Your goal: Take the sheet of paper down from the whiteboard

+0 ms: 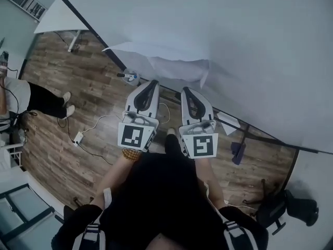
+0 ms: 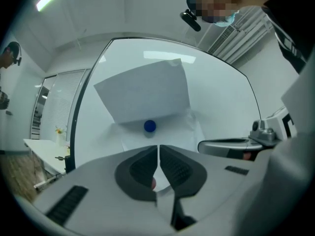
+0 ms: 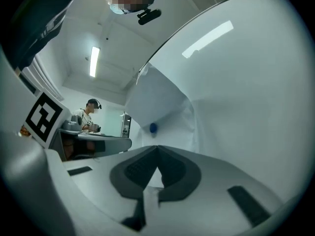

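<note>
Firmly, left gripper (image 2: 158, 150) and right gripper (image 3: 157, 152) clench the sheet (image 2: 142, 95) between their fingers (image 2: 140, 170).

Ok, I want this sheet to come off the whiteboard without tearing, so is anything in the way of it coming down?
Yes: a blue magnet pins the sheet of paper to the whiteboard. Nothing separates the grippers from it: left gripper and right gripper are both shut on its near edge.
</note>
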